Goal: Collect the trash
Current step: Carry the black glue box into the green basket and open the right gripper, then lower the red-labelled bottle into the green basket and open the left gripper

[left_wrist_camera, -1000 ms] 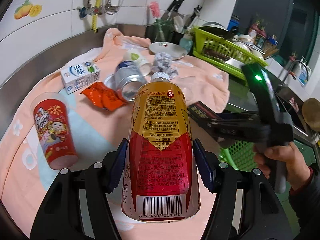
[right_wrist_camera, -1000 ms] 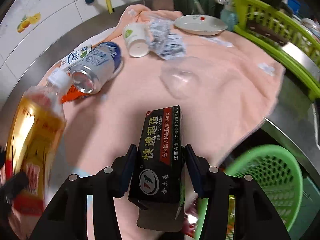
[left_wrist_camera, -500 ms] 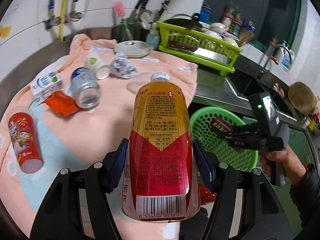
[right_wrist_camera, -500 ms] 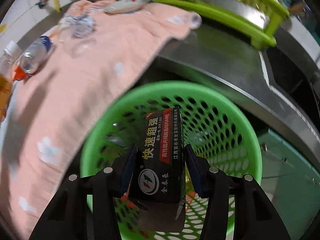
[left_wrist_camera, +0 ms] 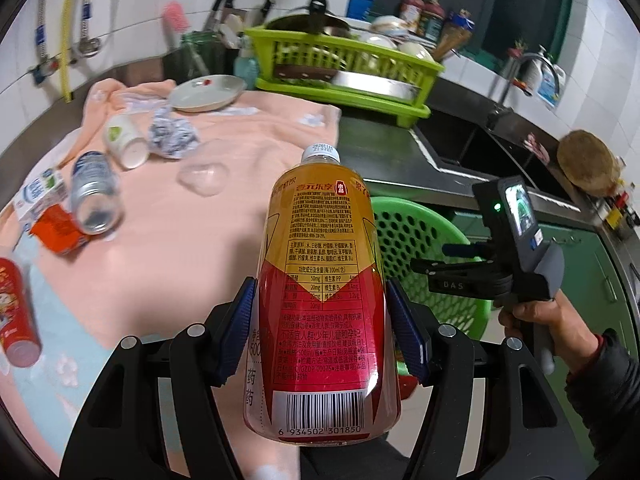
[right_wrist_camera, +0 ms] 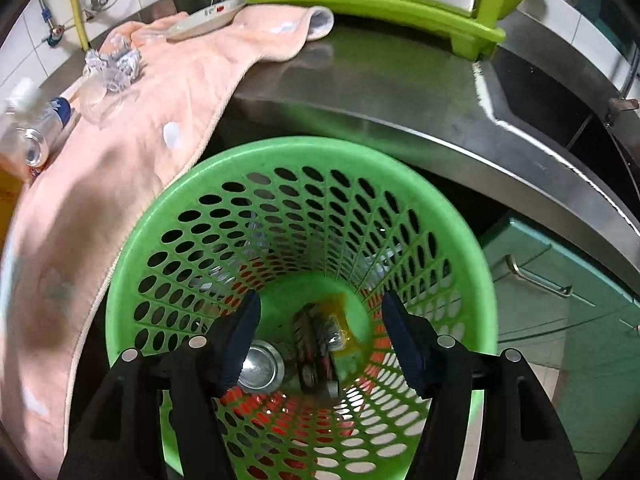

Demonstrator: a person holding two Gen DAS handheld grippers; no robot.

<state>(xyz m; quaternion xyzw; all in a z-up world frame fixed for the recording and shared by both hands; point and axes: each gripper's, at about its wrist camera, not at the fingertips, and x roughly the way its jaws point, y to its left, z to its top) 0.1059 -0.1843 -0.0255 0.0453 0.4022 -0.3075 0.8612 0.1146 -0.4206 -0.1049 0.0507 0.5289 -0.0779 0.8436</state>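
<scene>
Right wrist: tongs (right_wrist_camera: 320,332) opening above basket (right_wrist_camera: 132,248).

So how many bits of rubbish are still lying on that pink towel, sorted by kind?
Cups: 3, white, red, clear
Cans: 1
Cartons: 1
Orange wrappers: 1
Crumpled foil wrappers: 1
Total: 7

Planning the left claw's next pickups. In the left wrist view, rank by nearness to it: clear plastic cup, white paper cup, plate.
1. Clear plastic cup, mid-towel, ahead and left.
2. White paper cup, farther left, on its side.
3. Plate, at the towel's far edge.
</scene>
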